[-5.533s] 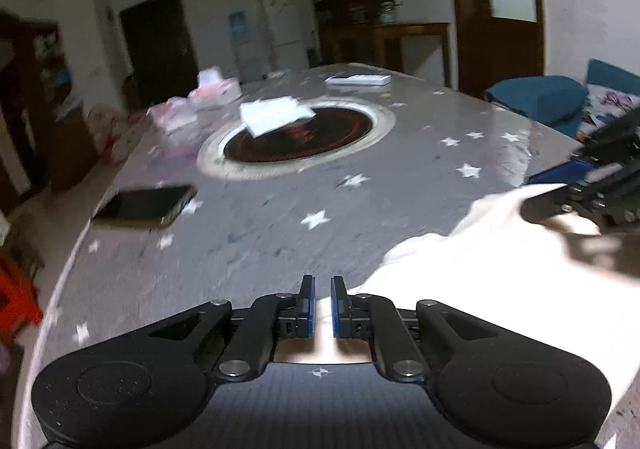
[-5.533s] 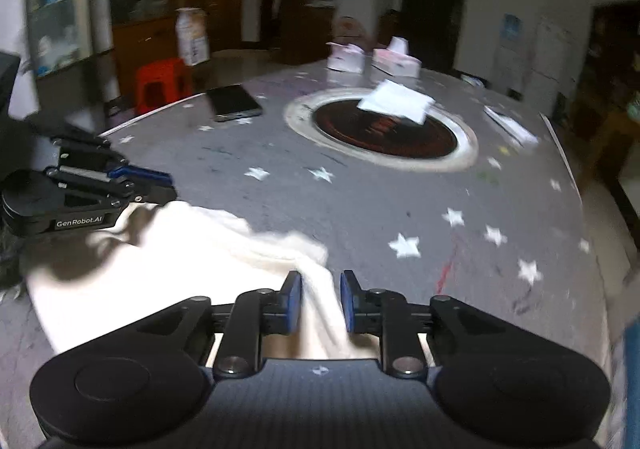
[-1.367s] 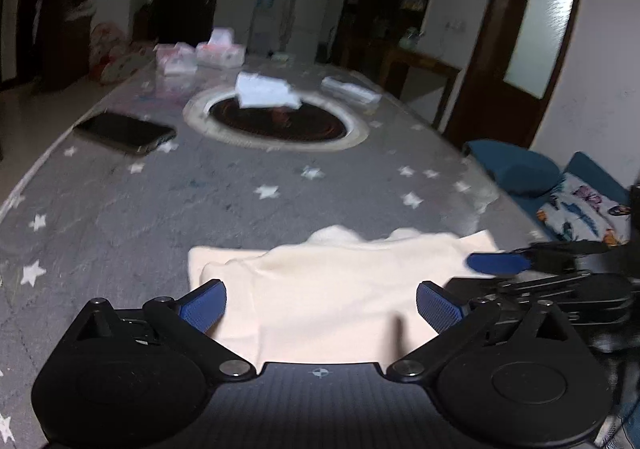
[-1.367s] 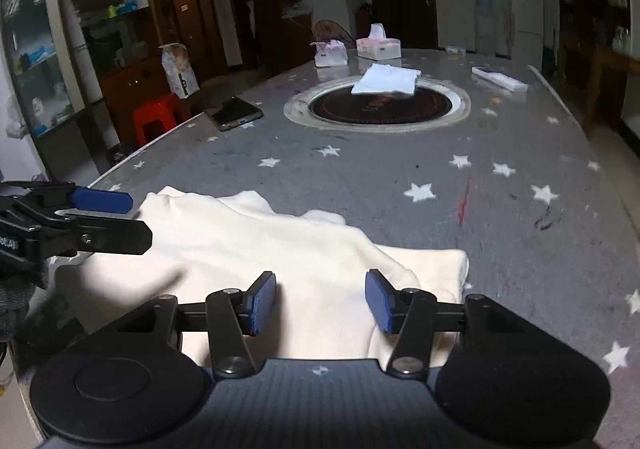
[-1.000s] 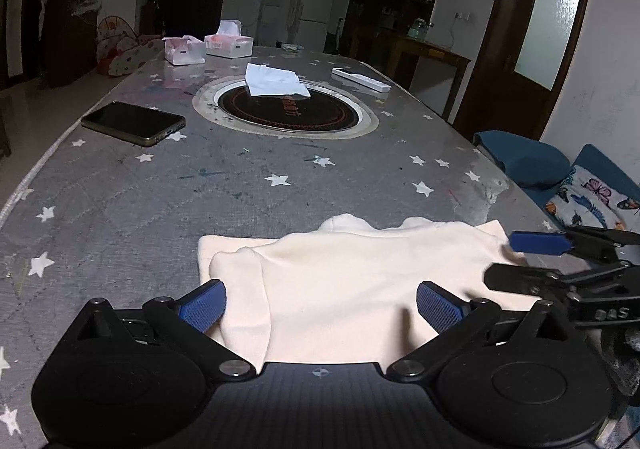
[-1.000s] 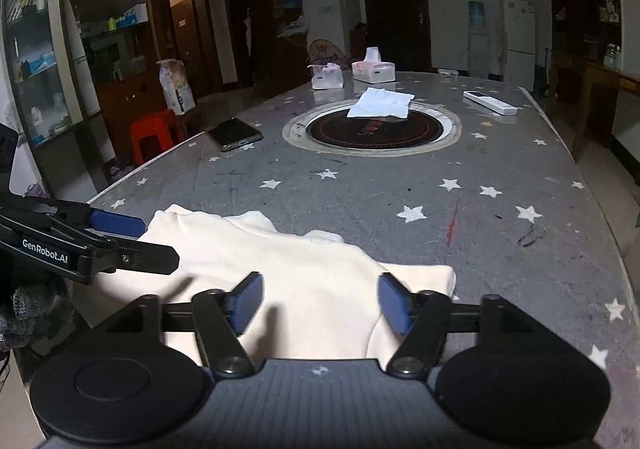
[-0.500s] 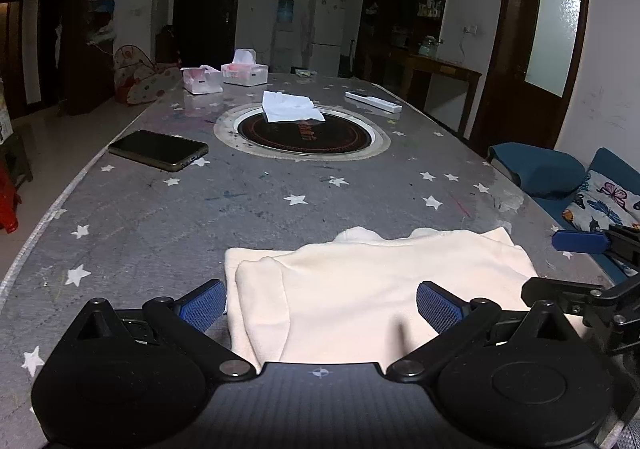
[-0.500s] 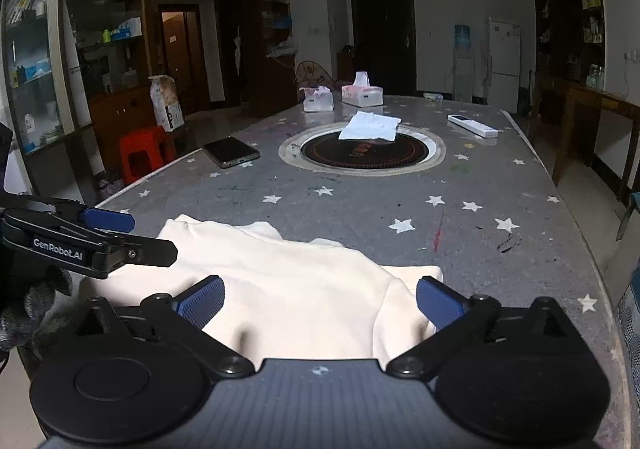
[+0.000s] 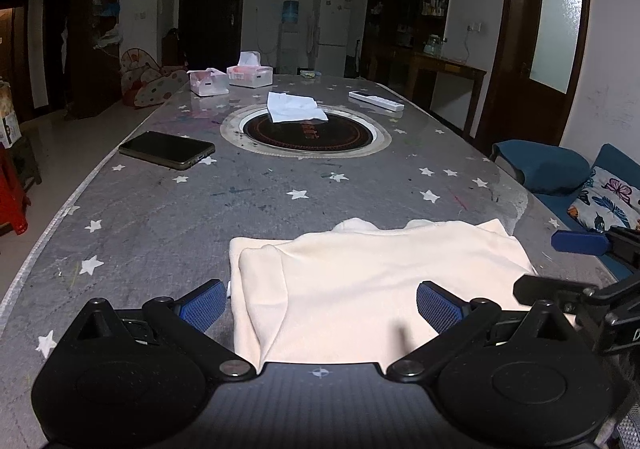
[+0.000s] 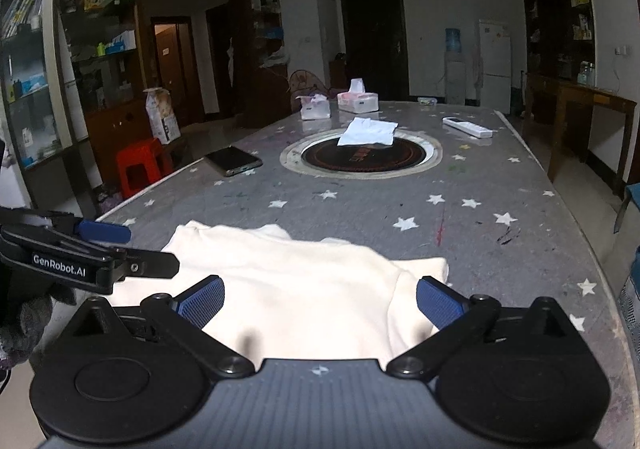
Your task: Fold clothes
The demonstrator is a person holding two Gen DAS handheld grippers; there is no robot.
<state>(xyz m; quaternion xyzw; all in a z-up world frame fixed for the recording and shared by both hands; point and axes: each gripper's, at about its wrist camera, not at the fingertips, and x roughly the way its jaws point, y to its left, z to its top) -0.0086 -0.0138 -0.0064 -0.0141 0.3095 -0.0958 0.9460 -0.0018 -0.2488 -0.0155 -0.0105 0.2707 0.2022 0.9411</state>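
Each camera sat just behind its own tongs, looking forward and slightly down along the counter (image 9: 160,209); both views shared the cream garment (image 9: 360,273) ahead.

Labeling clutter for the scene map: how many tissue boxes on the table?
2, side by side at the table's far end beyond the round inset: white tissue box on the left, pink tissue box on the right. None visibly hidden.

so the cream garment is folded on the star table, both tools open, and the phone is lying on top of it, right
Not quite. The phone lies on the bare table, well beyond the cream garment, as the left wrist view shows. The left tool and right tool are open.
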